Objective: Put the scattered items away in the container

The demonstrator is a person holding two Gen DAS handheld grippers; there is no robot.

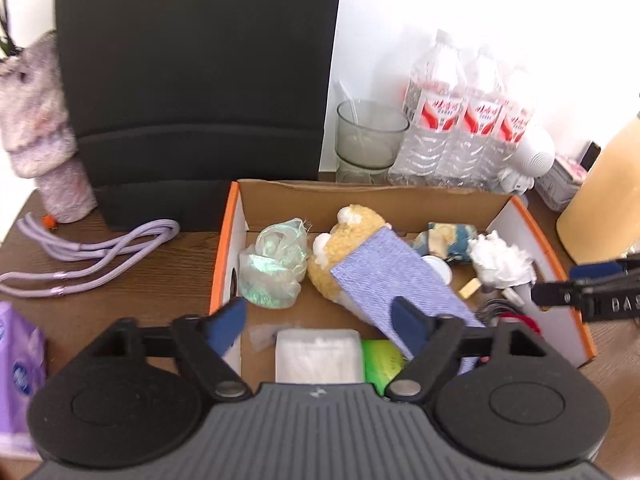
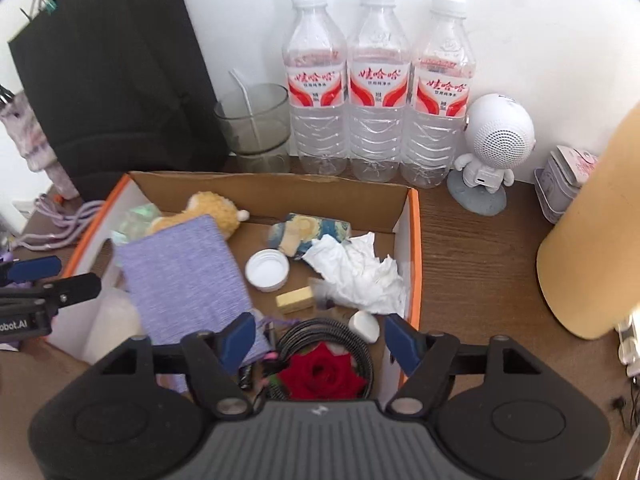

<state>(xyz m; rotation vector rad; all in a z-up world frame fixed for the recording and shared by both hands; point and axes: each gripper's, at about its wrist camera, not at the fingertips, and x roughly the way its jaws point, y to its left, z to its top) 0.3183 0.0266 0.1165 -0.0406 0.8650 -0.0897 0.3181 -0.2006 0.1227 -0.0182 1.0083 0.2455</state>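
Cardboard box (image 1: 400, 196) lies under both grippers; left gripper (image 1: 320, 320) fingers gape empty over a purple cloth (image 1: 384, 272), right gripper (image 2: 320, 340) fingers spread empty above a red rose (image 2: 320, 376).

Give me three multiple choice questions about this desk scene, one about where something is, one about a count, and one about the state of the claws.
1. Where does the red rose lie?
A. in the cardboard box
B. in the glass cup
C. beside the white speaker

2. How many water bottles stand by the wall?
A. two
B. three
C. five

3. What state are the left claw and right claw in?
A. both shut on the purple cloth
B. left shut, right open
C. both open and empty

Answers:
1. A, the rose sits inside a coiled black cable at the near end of the box.
2. B, three capped bottles stand side by side.
3. C, each wrist view shows the fingers spread apart with nothing between them.
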